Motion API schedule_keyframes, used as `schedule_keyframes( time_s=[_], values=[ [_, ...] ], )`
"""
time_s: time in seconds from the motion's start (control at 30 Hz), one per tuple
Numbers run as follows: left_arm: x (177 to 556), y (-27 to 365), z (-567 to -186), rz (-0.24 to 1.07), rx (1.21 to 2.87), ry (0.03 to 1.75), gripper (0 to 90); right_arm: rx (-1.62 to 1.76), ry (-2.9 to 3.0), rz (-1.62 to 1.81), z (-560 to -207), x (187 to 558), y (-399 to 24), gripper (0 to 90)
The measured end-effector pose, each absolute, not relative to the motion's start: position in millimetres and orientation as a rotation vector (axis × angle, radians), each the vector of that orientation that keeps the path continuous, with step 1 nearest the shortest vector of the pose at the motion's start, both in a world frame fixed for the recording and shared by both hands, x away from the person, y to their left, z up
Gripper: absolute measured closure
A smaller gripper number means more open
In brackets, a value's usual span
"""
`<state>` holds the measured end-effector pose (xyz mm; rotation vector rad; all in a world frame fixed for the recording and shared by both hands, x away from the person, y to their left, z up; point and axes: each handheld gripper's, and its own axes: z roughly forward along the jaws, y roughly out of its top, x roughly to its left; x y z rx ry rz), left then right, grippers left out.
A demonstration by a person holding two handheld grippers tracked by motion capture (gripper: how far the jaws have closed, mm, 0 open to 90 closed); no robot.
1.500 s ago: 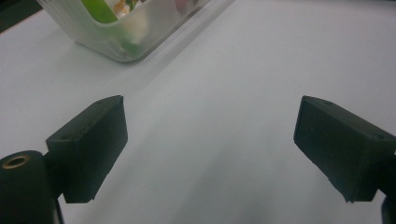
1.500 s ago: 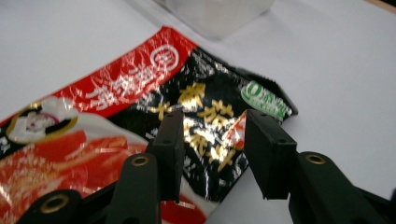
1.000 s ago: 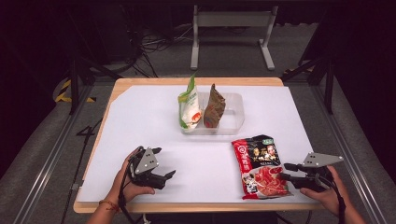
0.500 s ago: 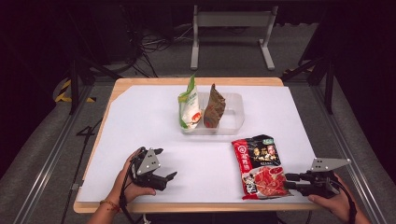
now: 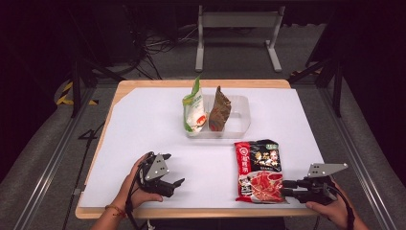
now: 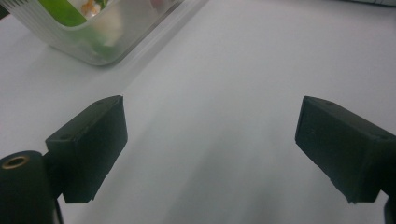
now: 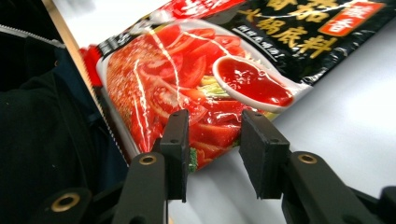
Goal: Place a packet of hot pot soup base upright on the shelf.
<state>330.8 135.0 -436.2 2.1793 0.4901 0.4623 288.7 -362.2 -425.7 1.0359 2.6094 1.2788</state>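
A red and black sauce packet (image 5: 258,170) lies flat near the table's front right. My right gripper (image 5: 283,188) points at its lower right edge, level with the table. In the right gripper view the jaws (image 7: 214,116) stand partly closed just before the packet's (image 7: 210,70) edge, side by side, with no pad pressing on it. They have just been closing. My left gripper (image 5: 174,168) rests at the front left, jaws wide open on bare table (image 6: 212,105). A clear tray (image 5: 239,120) holds a green-white bag (image 5: 194,108) and a brown bag (image 5: 219,112), both upright.
The white sheet (image 5: 143,124) covers the wooden table, whose front edge (image 5: 191,212) runs just under both hands. The tray's corner (image 6: 93,42) lies ahead of the left jaws. A metal stand (image 5: 237,28) and cables are on the floor beyond.
The right gripper has slid a little toward the table's front edge beside the packet, and its jaws have narrowed. The left gripper and the tray stay put.
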Motion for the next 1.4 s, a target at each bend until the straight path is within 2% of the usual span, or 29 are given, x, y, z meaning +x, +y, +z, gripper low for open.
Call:
schedule_keyframes(
  time_s=[0.23,0.4,0.77,1.4],
  values=[
    [330.9,133.3,-436.9,0.464,2.19,0.485,9.9,0.952,2.671,1.326,-426.9,284.1,-338.3,67.3],
    [330.6,134.9,-437.0,0.464,2.187,0.487,10.1,0.935,2.622,1.31,-425.7,284.6,-338.9,70.9],
    [331.7,135.3,-437.5,0.468,2.189,0.492,10.2,0.931,2.515,1.186,-431.4,288.9,-344.3,90.0],
    [332.4,135.3,-437.5,0.463,2.185,0.499,10.1,0.855,2.541,1.193,-426.7,283.9,-327.0,89.1]
  ],
)
